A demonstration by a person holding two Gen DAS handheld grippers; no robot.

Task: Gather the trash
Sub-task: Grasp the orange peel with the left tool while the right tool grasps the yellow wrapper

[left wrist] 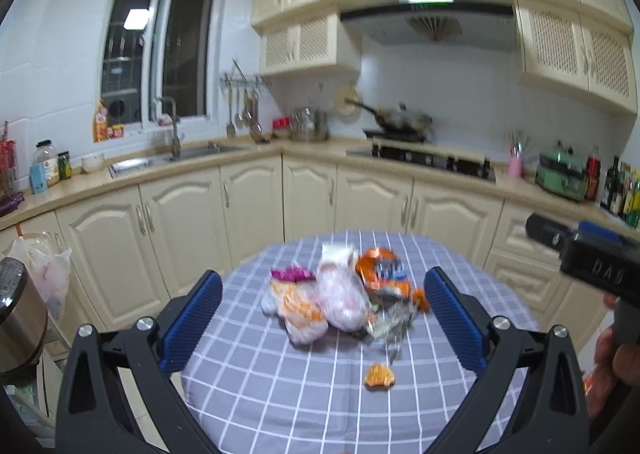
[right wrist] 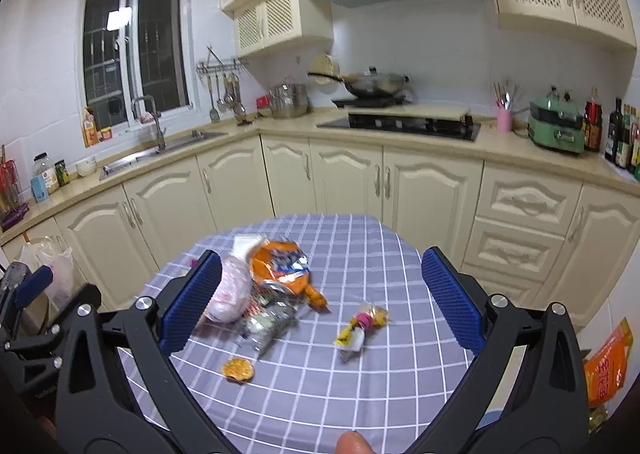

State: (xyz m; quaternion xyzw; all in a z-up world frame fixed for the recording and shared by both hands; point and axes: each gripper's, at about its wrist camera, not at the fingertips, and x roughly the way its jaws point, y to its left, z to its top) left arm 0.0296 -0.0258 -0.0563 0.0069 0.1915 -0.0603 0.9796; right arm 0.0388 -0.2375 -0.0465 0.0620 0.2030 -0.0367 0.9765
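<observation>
A heap of trash lies on the round table with a grey checked cloth (left wrist: 280, 394) (right wrist: 360, 386). It holds an orange snack bag (left wrist: 382, 268) (right wrist: 280, 262), a pale pink plastic bag (left wrist: 344, 298) (right wrist: 232, 292), a clear crumpled wrapper (left wrist: 390, 324) (right wrist: 268, 320) and an orange-and-white packet with a magenta top (left wrist: 294, 300). A small orange scrap (left wrist: 379, 375) (right wrist: 238, 369) lies nearer. A yellow-and-pink candy wrapper (right wrist: 360, 328) sits apart at the right. My left gripper (left wrist: 322, 314) is open above the heap. My right gripper (right wrist: 320, 298) is open too, holding nothing.
Cream kitchen cabinets and a counter with sink (left wrist: 192, 154), stove (left wrist: 428, 158) and bottles (right wrist: 620, 138) ring the table. A plastic bag (left wrist: 48, 274) hangs at the left by a steel pot (left wrist: 20, 318). An orange package (right wrist: 606, 366) is at the right edge.
</observation>
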